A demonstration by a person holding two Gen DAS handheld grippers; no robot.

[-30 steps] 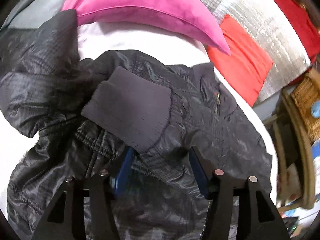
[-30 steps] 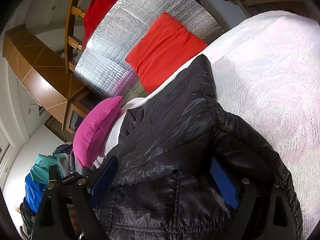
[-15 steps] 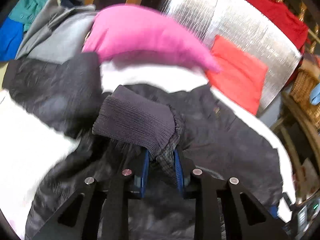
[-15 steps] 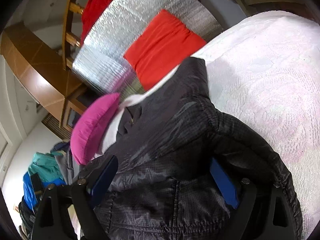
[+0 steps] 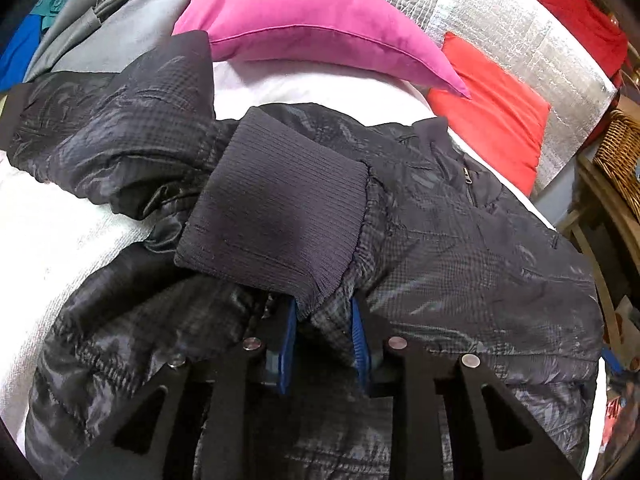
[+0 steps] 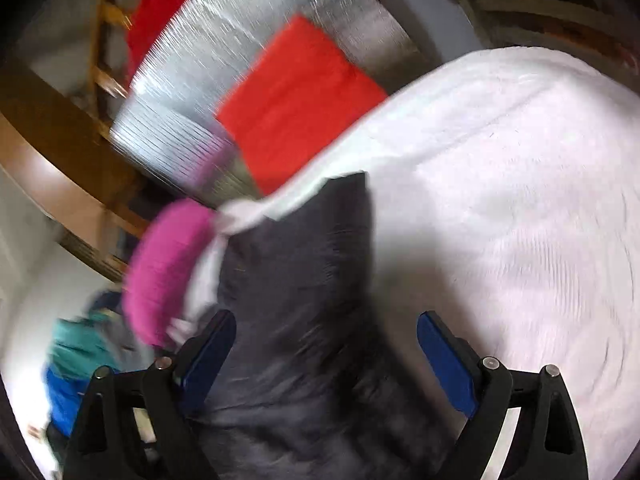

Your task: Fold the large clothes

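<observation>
Black puffer jacket (image 5: 460,248): my left claw (image 5: 323,330) is pinching its sleeve by the ribbed cuff (image 5: 276,212); right claw (image 6: 324,354) is gaping, unloaded. Slick nylon risks slipping free mid-fold.

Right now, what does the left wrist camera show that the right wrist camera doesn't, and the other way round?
Only the left wrist view shows the ribbed cuff, with the left claw shut on the sleeve fabric just behind it, plus the jacket's chest zipper and a wicker basket. Only the right wrist view, which is blurred, shows the right claw open over the jacket, and a wide bare stretch of white bedspread. Both show the dark jacket, pink pillow, red cushion and silver foil panel.
</observation>
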